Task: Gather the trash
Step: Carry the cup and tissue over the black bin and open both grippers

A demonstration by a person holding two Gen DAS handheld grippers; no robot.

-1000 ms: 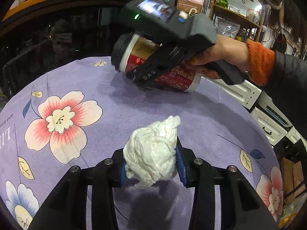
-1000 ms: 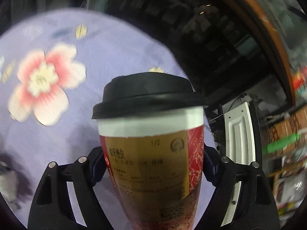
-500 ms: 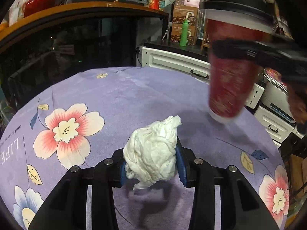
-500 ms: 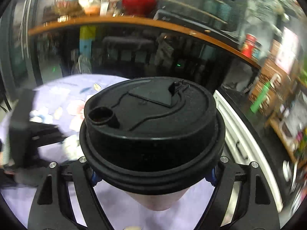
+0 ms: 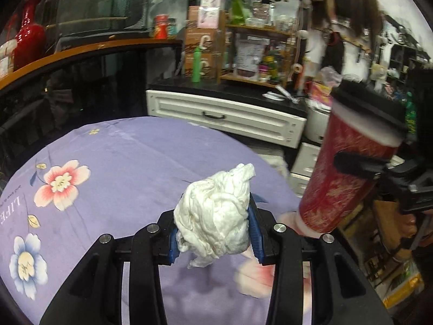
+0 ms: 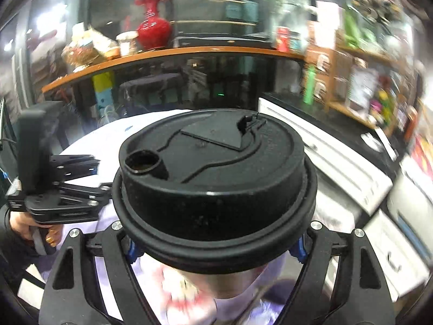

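Now, by item:
Left gripper (image 5: 213,239): its jaws are closed on a crumpled white tissue wad (image 5: 213,216), the blue pads pressing it from both sides; a loose tail of tissue hangs below the pads.
Tissue wad: held above the purple floral tablecloth (image 5: 113,168), towards the table's right edge, not touching the cloth.
Right gripper (image 6: 215,246): its jaws stand wide, clamped around a lidded paper coffee cup (image 5: 349,173); the wide black lid (image 6: 213,187) fills most of the right wrist view and hides the pads' contact.
Coffee cup: red patterned wall with a white band under the lid, tilted slightly, held in the air past the table's right edge; from the left wrist view one black finger (image 5: 360,166) crosses its upper wall.
Lid: sip hole open, small flap folded back.
Hands: a hand (image 6: 32,227) grips the left gripper's handle at the left edge of the right wrist view.
Backdrop: white drawer cabinet (image 5: 224,116), cluttered wooden shelves (image 5: 259,54), red vase (image 6: 153,27) on an orange-edged counter (image 6: 167,54).
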